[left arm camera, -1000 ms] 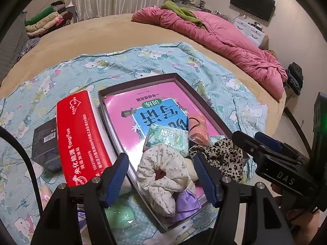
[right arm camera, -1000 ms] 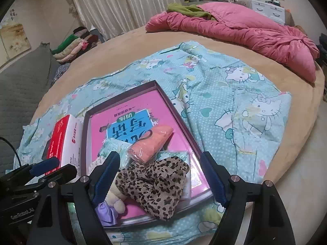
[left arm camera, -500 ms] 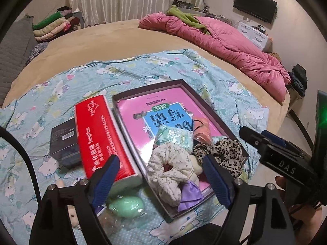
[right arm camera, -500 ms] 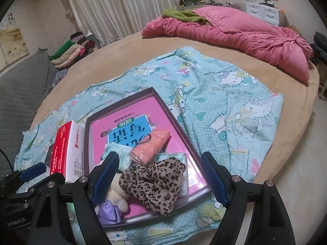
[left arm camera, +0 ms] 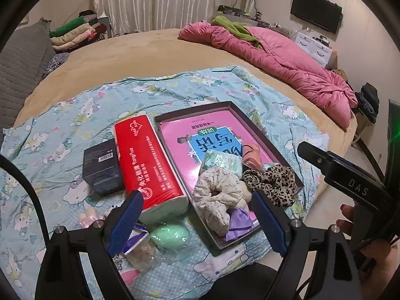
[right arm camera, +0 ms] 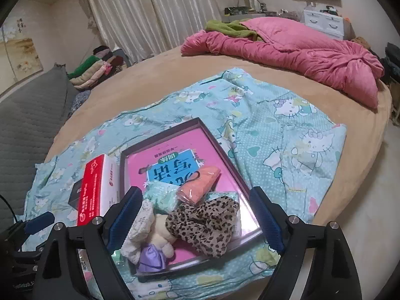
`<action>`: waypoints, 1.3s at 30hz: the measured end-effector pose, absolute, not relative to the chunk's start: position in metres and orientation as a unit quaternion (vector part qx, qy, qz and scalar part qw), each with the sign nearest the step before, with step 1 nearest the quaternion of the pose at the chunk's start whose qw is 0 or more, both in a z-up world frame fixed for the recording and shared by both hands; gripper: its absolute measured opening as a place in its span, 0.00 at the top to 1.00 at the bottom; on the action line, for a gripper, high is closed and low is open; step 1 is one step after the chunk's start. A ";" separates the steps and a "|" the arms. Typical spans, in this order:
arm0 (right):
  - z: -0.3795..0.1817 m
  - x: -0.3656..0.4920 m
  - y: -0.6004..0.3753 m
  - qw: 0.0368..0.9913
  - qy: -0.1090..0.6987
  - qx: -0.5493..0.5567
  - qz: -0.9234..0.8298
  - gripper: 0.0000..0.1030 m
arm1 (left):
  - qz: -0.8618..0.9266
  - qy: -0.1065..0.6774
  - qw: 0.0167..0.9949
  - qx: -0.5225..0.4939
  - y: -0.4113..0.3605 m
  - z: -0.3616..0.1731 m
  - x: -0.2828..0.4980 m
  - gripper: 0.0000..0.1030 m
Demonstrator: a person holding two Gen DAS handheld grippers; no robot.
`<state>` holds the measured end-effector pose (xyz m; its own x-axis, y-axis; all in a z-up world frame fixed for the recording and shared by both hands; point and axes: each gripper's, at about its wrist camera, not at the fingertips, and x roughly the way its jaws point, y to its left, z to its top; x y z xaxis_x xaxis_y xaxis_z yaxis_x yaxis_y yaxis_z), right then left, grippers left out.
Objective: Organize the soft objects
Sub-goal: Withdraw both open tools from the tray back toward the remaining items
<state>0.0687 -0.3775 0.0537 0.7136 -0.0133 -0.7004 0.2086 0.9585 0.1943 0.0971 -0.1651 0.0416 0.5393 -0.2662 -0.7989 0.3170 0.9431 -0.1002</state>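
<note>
Left wrist view: your round tan bed (left arm camera: 140, 57) carries a cartoon-print sheet (left arm camera: 175, 92), a pink quilt (left arm camera: 287, 60) and curtains (left arm camera: 155, 2) behind. The soft objects (left arm camera: 225, 192) lie piled in the shallow tray (left arm camera: 250, 122), beside a red tissue pack (left arm camera: 147, 160). Your left gripper (left arm camera: 197, 221) gapes wide, empty; your right gripper (right arm camera: 195, 218) is opening, empty. Compared with a second ago, both sit farther back from the tray.

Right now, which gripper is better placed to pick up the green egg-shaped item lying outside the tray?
Left. The left gripper hangs open beside the green egg; the right gripper, jaws opening, faces the tray.
</note>
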 end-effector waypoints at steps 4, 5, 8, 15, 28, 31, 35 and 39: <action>0.061 0.064 -0.369 0.919 0.370 0.123 -0.053 0.14 | -0.161 0.448 0.879 0.026 -0.157 0.046 0.092 0.15; 0.063 0.063 -0.367 0.920 0.369 0.120 -0.052 0.14 | -0.160 0.447 0.880 0.023 -0.154 0.047 0.090 0.15; 0.069 0.058 -0.358 0.924 0.363 0.112 -0.045 0.14 | -0.156 0.445 0.881 0.022 -0.146 0.051 0.087 0.15; 0.085 0.049 -0.330 0.930 0.352 0.103 -0.015 0.13 | -0.141 0.440 0.887 0.019 -0.122 0.059 0.076 0.15; 0.093 0.044 -0.280 0.931 0.358 0.063 0.026 0.13 | -0.101 0.436 0.894 -0.007 -0.062 0.069 0.064 0.15; 0.095 0.043 -0.271 0.930 0.361 0.053 0.034 0.13 | -0.089 0.431 0.898 -0.019 -0.044 0.073 0.064 0.15; 0.094 0.043 -0.260 0.928 0.365 0.051 0.049 0.13 | -0.071 0.431 0.899 -0.037 -0.020 0.077 0.065 0.15; 0.089 0.043 -0.249 0.923 0.377 0.048 0.065 0.13 | -0.053 0.433 0.899 -0.049 0.000 0.072 0.066 0.15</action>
<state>0.0435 -0.2489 0.0892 0.7078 0.1562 -0.6889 -0.0841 0.9869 0.1374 0.0665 0.0003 0.0721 0.6200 -0.1380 -0.7724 0.0529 0.9895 -0.1343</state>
